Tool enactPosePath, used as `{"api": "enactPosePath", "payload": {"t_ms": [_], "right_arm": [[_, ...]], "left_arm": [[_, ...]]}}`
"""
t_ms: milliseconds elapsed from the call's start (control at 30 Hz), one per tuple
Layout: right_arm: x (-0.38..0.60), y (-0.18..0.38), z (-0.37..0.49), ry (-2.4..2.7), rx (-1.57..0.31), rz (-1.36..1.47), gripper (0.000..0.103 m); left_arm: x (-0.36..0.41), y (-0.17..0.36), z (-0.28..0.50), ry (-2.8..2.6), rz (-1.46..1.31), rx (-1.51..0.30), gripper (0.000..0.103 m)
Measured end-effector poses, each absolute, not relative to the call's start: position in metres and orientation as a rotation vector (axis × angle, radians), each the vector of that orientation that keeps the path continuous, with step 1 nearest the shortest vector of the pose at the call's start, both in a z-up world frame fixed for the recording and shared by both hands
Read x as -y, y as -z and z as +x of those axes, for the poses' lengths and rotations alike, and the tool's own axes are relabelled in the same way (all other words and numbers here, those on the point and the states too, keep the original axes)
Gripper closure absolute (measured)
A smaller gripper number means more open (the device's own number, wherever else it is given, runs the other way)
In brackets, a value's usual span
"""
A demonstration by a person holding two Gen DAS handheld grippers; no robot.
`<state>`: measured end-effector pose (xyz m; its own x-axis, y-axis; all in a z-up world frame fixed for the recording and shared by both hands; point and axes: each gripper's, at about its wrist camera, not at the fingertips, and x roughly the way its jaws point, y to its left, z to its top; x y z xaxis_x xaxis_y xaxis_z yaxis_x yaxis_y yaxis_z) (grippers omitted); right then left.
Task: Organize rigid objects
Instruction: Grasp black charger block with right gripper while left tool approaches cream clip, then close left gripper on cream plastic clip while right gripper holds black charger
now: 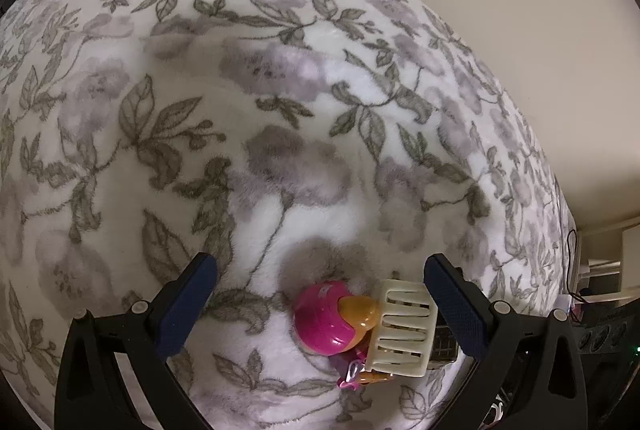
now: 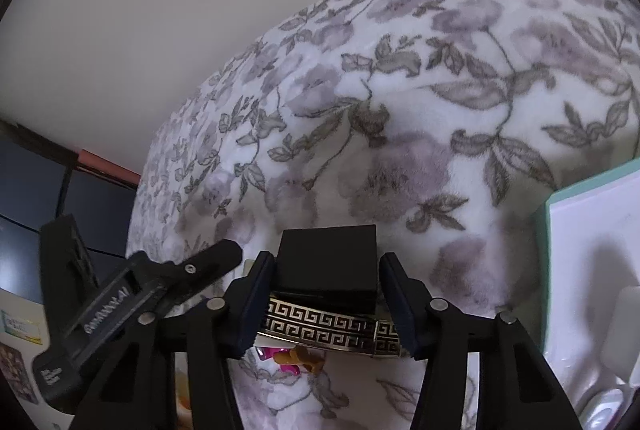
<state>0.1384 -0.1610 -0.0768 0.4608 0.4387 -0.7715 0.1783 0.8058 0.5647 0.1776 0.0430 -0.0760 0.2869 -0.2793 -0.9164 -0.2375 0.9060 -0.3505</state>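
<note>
My right tool (image 2: pixel 326 304) sat half-spread around the black box (image 2: pixel 327 262), its pads flanking the box and the key-patterned box (image 2: pixel 320 328) beneath, apparently not yet pressing. My left tool (image 1: pixel 320 310) gaped wide over a pink toy (image 1: pixel 326 324) and cream slatted piece (image 1: pixel 404 328), all on the floral blanket (image 1: pixel 280 110), near a teal-rimmed tray (image 2: pixel 592 250).

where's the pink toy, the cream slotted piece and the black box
pink toy (image 1: pixel 326 322): left wrist view, on its round pink head
cream slotted piece (image 1: pixel 404 330): left wrist view, middle of its slotted face
black box (image 2: pixel 328 256): right wrist view, on its top face
</note>
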Motion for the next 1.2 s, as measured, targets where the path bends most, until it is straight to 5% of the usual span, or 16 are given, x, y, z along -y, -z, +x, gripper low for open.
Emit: {"api": "enactPosePath", "payload": {"t_ms": [933, 1200], "right_arm": [[0.202, 0.065, 0.131, -0.01, -1.183, 0.613, 0.047], [0.205, 0.063, 0.131, -0.007, -1.187, 0.619, 0.047]], "left_arm": [[-0.009, 0.069, 0.18, 0.104, -0.285, -1.32, 0.0], [0.016, 0.065, 0.179, 0.123, -0.117, -1.305, 0.029]]}}
